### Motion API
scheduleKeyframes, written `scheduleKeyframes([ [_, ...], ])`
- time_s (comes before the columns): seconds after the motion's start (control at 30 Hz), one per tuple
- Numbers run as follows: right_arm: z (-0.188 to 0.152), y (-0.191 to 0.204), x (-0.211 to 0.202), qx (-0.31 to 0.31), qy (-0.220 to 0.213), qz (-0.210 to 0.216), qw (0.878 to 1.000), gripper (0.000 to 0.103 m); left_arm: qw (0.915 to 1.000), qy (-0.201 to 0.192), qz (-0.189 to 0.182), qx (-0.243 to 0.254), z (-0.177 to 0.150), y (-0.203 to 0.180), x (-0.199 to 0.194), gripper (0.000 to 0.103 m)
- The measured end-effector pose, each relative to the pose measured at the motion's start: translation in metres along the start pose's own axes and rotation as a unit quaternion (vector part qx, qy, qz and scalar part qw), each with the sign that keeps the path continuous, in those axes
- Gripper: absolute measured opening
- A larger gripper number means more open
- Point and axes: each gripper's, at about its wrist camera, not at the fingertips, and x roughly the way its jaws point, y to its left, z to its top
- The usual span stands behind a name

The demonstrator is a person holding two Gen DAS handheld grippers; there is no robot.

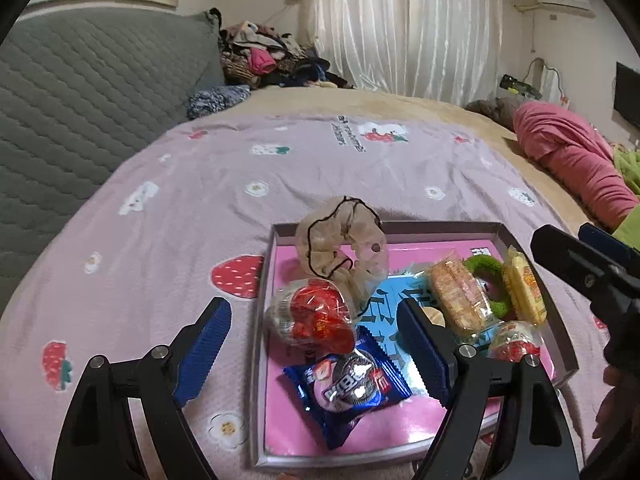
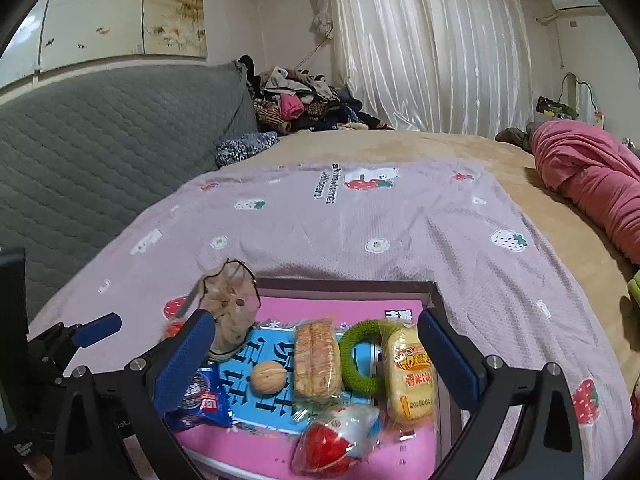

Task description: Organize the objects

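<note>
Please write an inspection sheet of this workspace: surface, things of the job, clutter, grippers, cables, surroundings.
Surface: lilac strawberry-print sheet over a bed.
Job's things: shallow tray holding a cookie packet, beige scrunchie, green ring, walnut, wrapped snacks.
Clutter: clothes pile, pink bundle.
Grippers: left hand-held gripper open, empty; right hand-held gripper open, empty, both above the tray.
Cables: nothing seen on the bed.
Surroundings: grey quilted headboard, white curtain.
</note>
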Motion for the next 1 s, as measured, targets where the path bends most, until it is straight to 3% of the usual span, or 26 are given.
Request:
scheduleKeyframes([
  [0.13, -0.001, 0.005, -0.025, -0.010, -0.021, -0.008, 1.000, 0.102, 0.9999, -0.005, 0.013, -0.008, -0.002, 0.003, -0.022, 0.086],
  [0.27, -0.010, 0.007, -0.038, -0.007, -0.005, -0.008, 1.000, 0.102, 0.9996, -0.002, 0.025, -0.012, -0.006, 0.005, -0.041, 0.086],
  [0.67, -0.018, 0.026, -0.116, -0.022, -0.005, -0.007, 1.000, 0.103, 0.9993, -0.024, 0.011, -0.028, -0.019, 0.010, -0.131, 0.086],
  [1.0, -0.008, 0.032, -0.174, -0.030, -0.018, -0.022, 0.999, 0.103, 0.9984, -0.045, 0.024, -0.024, -0.019, 0.009, -0.195, 0.086],
])
